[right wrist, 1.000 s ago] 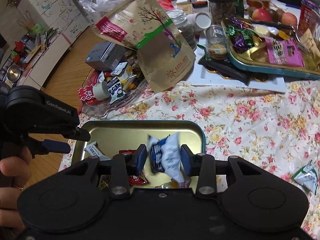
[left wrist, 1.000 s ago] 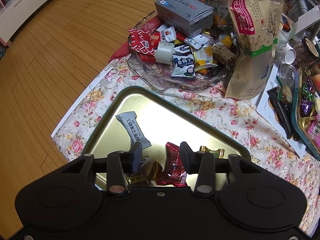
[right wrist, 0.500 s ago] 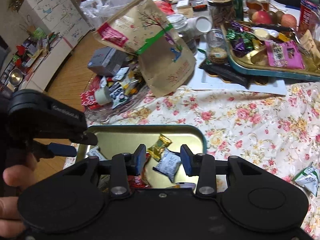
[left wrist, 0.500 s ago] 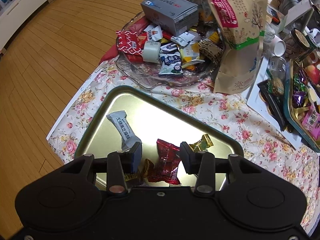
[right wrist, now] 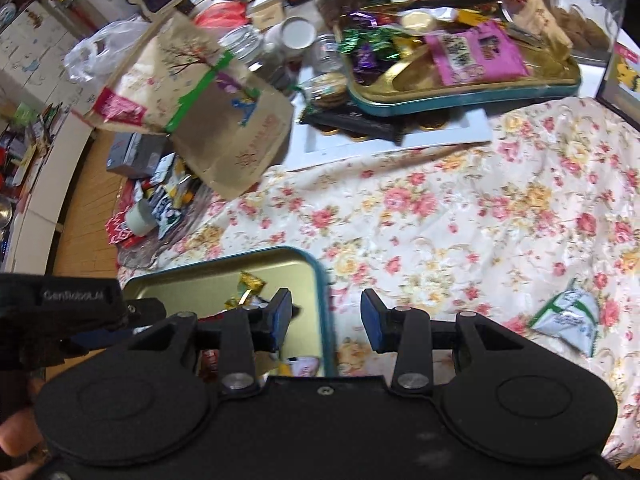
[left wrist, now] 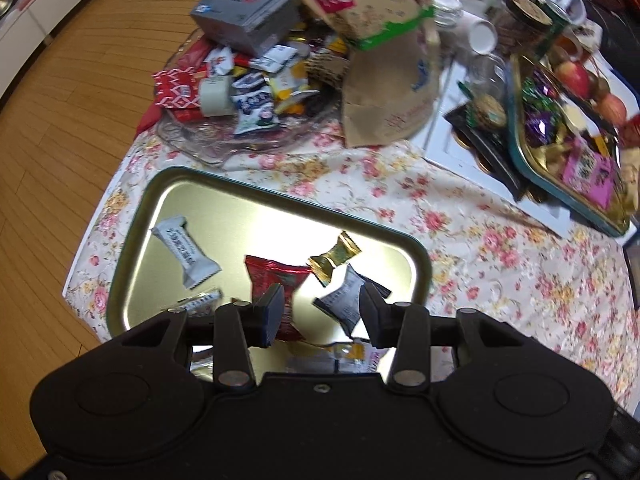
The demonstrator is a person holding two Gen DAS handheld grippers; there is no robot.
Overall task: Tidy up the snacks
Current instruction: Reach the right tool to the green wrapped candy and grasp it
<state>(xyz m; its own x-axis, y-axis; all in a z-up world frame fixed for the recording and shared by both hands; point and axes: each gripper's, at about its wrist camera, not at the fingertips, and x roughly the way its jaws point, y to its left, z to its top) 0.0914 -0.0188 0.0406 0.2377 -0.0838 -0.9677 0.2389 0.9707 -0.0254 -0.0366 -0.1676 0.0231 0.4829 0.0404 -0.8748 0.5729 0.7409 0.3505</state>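
Gold tin tray [left wrist: 172,196] with a teal rim, lying on the floral tablecloth [left wrist: 500,264] at the table's near corner; its long axis runs from upper left to lower right in the left wrist view, and its near edge is hidden behind the gripper body. Resting on its floor are a grey-white packet [left wrist: 185,251] lying slantwise, a red packet [left wrist: 276,280] partly covered by the left finger pad, a gold twist-wrapped candy [left wrist: 334,257] pointing toward the tray's far right corner, and a dark blue-white packet [left wrist: 347,300] just beside it; further wrappers at the near edge are cut off and illegible. The left gripper [left wrist: 322,312] hangs over the tray with its jaws apart and nothing clamped between them. The right gripper [right wrist: 326,316], likewise parted and empty, straddles the tray's right rim, one pad over the tray and one over the cloth. A green-white packet [right wrist: 568,320] lies alone on the cloth, well apart from the tray. Beyond the tray stand a glass dish [left wrist: 224,148] heaped with snacks, a leaning brown paper pouch [left wrist: 392,80], and a second teal tray [right wrist: 472,92] of sweets; motion blur obscures their lettering.
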